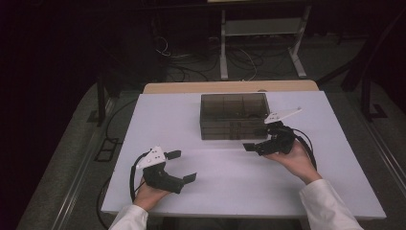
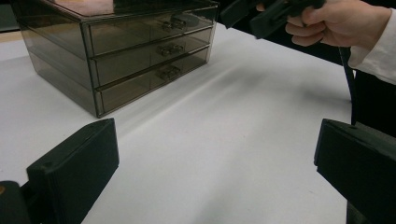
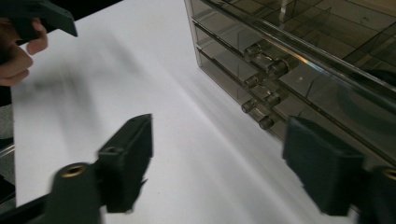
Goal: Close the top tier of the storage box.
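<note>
A smoky see-through box (image 1: pixel 233 116) with three shut drawers stands at the back middle of the white table (image 1: pixel 230 191). My right gripper (image 1: pixel 255 139) hovers just in front of the box's right part, jaws apart and empty. In the right gripper view the box (image 3: pixel 303 60) and its small knobs (image 3: pixel 261 95) lie close ahead of the gripper (image 3: pixel 219 163). My left gripper (image 1: pixel 182 166) rests near the table's front left, open with nothing between its jaws. From the left gripper view the gripper (image 2: pixel 217 172) faces the drawer fronts (image 2: pixel 140 60) and the right gripper (image 2: pixel 252 11).
Bare white tabletop lies between the two hands. A wooden board (image 1: pixel 230 86) sticks out behind the table. Cables (image 1: pixel 201 60) and a white metal stand (image 1: pixel 261 43) are on the dark floor beyond. Black cables trail from both grippers.
</note>
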Demonstrator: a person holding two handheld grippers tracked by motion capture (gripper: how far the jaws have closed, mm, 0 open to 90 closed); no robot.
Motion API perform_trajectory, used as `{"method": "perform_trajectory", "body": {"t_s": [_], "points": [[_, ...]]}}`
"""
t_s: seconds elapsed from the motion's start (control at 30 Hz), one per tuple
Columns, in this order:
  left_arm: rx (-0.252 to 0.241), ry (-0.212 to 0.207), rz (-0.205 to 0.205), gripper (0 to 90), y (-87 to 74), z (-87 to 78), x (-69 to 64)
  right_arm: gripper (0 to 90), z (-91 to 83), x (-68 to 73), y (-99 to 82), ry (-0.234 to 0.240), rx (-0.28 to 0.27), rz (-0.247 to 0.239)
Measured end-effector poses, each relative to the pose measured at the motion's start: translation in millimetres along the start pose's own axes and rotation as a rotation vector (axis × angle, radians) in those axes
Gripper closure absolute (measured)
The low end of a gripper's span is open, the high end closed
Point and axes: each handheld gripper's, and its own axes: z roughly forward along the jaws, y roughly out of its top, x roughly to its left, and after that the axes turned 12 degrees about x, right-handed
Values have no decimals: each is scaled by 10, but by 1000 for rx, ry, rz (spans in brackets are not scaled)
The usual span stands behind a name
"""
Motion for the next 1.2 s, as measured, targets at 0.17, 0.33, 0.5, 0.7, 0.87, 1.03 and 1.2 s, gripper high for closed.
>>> {"method": "perform_trajectory", "body": {"t_s": [0.17, 0.33, 0.5, 0.7, 0.87, 1.03, 1.2], "points": [[-1, 0, 0, 0, 0, -2, 2, 104, -71, 50, -96, -8, -22, 5], [-2, 0, -1, 0, 0, -1, 1, 103, -137, 74, -220, -2, -42, 25], [-1, 0, -3, 0, 0, 4, -1, 1, -207, 77, -380, -21, -62, 67], [-1, -2, -4, 0, 2, 11, -2, 2, -327, 59, -553, -27, -80, 86], [-2, -3, -5, 0, 4, 11, -2, 2, -409, 39, -686, -23, -105, 114], [-5, -1, -4, 0, 5, 8, -3, 2, -463, 46, -798, -25, -125, 129], [-6, -2, -5, 0, 6, 4, -5, 2, -497, 48, -914, -38, -144, 150]]}}
